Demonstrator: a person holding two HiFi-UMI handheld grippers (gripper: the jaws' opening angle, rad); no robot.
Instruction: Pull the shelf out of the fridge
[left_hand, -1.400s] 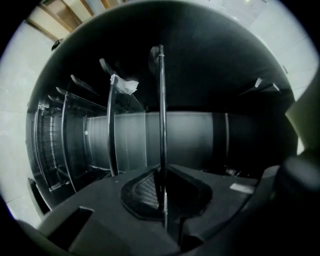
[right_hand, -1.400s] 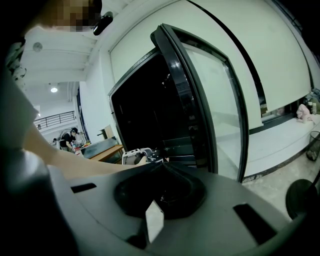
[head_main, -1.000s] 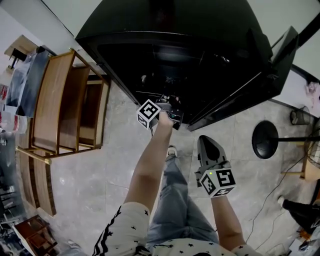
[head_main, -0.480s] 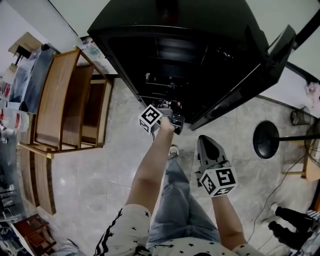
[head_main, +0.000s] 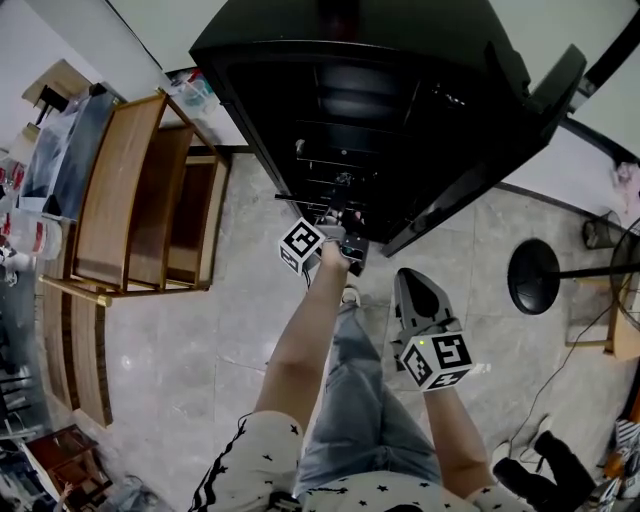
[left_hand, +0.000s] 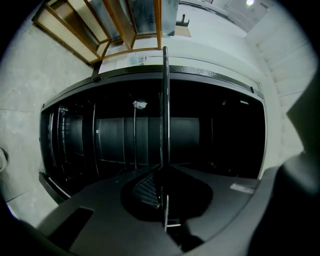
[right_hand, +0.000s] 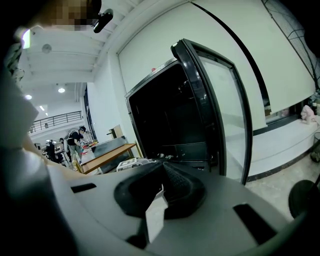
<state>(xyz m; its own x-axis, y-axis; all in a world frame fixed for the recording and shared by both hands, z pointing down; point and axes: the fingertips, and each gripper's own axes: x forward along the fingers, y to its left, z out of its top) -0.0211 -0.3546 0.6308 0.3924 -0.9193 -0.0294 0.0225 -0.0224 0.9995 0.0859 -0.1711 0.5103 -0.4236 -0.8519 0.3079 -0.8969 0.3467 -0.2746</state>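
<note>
The black fridge (head_main: 400, 110) stands open at the far side of the grey tiled floor (head_main: 200, 340), its dark inside lined with wire racks. Its glass door (head_main: 520, 130) swings out to the right. A wooden rack (head_main: 130, 200) stands on the floor just left of the fridge. The round black base of a stand (head_main: 545, 277) sits on the tiles to the right, below the door's free edge.

The shelf (left_hand: 165, 110) is at the fridge's open front. In the left gripper view it shows edge-on, a thin dark line running from the fridge's upper rim straight down into the jaws.

The left gripper (head_main: 345, 225) reaches forward on an outstretched bare arm to the fridge's lower front edge. Its jaws are pinched nearly together on the shelf's thin front edge, the ribbed pads (left_hand: 145, 190) pressing on either side of it.

The right gripper (head_main: 405, 278) hangs over the floor, back from the fridge and below the door. It points towards the opening. Its jaws are closed tip to tip with nothing between them.
</note>
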